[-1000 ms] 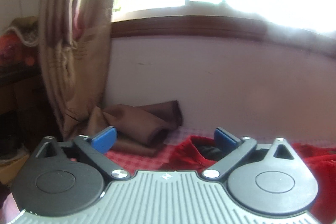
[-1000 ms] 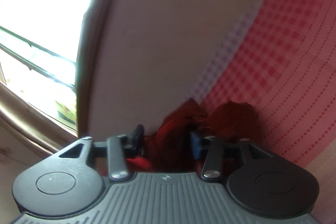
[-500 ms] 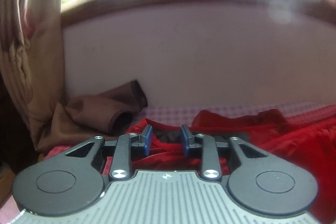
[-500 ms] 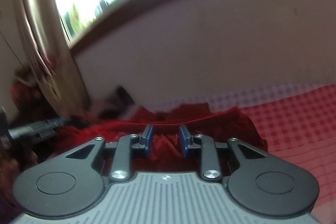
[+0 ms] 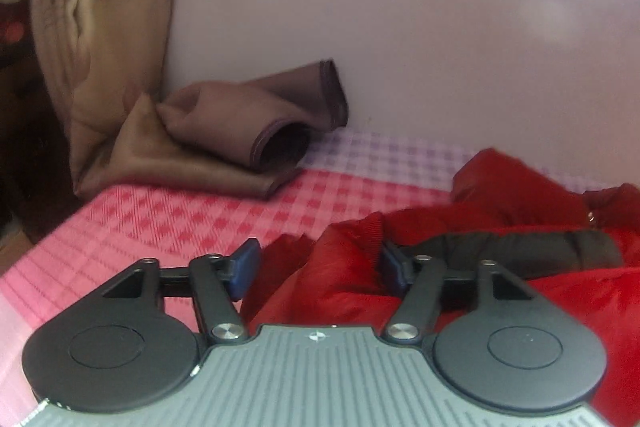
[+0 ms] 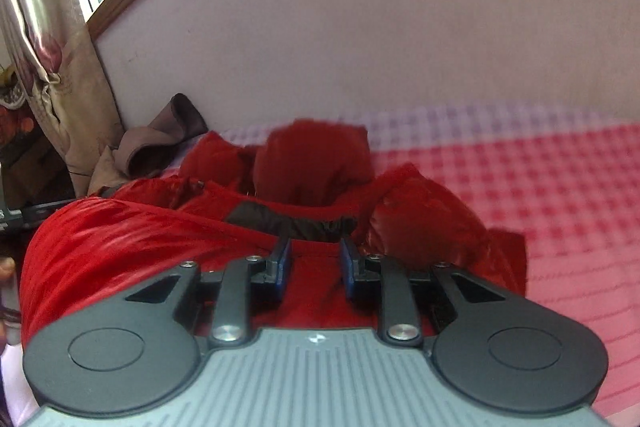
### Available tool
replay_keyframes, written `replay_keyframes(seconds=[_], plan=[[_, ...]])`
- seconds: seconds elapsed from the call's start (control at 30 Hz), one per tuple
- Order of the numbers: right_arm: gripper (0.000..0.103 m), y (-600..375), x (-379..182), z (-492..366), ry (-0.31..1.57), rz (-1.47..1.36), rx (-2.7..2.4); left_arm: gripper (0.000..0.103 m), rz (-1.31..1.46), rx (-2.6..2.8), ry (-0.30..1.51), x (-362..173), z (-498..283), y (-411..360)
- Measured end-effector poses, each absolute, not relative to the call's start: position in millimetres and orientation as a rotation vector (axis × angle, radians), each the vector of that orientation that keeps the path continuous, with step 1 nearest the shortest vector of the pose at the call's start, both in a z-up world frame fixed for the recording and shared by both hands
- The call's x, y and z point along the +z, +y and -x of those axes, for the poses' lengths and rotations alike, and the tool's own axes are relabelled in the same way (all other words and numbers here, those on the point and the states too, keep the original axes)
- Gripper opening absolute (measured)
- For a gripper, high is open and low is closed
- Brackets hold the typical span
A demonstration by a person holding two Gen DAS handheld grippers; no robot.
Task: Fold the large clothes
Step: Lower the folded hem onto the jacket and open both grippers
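Observation:
A red puffy jacket (image 5: 520, 299) with a black collar lining (image 5: 520, 251) lies crumpled on a pink checked bed sheet (image 5: 160, 215). My left gripper (image 5: 319, 267) is low at the jacket's left edge and its jaws are opening. A red fold stands between them against the right pad, and the left pad is clear of it. In the right wrist view the jacket (image 6: 140, 235) bulges up at left. My right gripper (image 6: 315, 265) has narrow jaws that are closing, and red fabric fills the gap from pad to pad just below the black lining (image 6: 296, 223).
A brown cloth (image 5: 240, 131) is bunched against the pale wall at the bed's far left, below a beige curtain (image 5: 100, 27). The bed's left edge drops off beside it. To the right of the jacket there is bare checked sheet (image 6: 540, 187).
The left gripper dropped from facing the window to the jacket; its jaws went wide, narrow, then wide again. The right view rolled level and its jaws narrowed onto red fabric.

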State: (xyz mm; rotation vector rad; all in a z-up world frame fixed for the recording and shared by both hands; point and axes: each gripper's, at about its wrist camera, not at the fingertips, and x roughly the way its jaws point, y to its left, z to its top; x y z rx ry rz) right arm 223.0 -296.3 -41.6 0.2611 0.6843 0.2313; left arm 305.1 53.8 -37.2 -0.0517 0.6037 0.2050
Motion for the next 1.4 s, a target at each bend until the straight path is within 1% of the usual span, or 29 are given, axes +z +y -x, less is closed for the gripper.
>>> replay_keyframes(seconds=[0.17,0.33,0.5,0.67,0.9,1.4], plan=[[0.023,-309,-61,-222,0.675,-0.391,0.271,0.078,0.084,0.223,0.635,-50,-308,60],[0.023,-322,-78,-221,0.656,-0.500,0.290,0.082,0.071,0.252,0.624,-57,-307,57],[0.020,-329,-89,-222,0.642,-0.567,0.289,0.086,0.086,0.258,0.628,-63,-307,59],[0.019,-324,-89,-220,0.624,-0.537,0.270,0.089,0.084,0.270,0.636,-67,-309,59],[0.019,-315,-88,-224,0.615,-0.454,0.245,0.095,0.104,0.283,0.659,-71,-312,62],[0.020,-286,-84,-221,0.591,-0.243,0.161,0.096,0.114,0.282,0.676,-73,-314,64]])
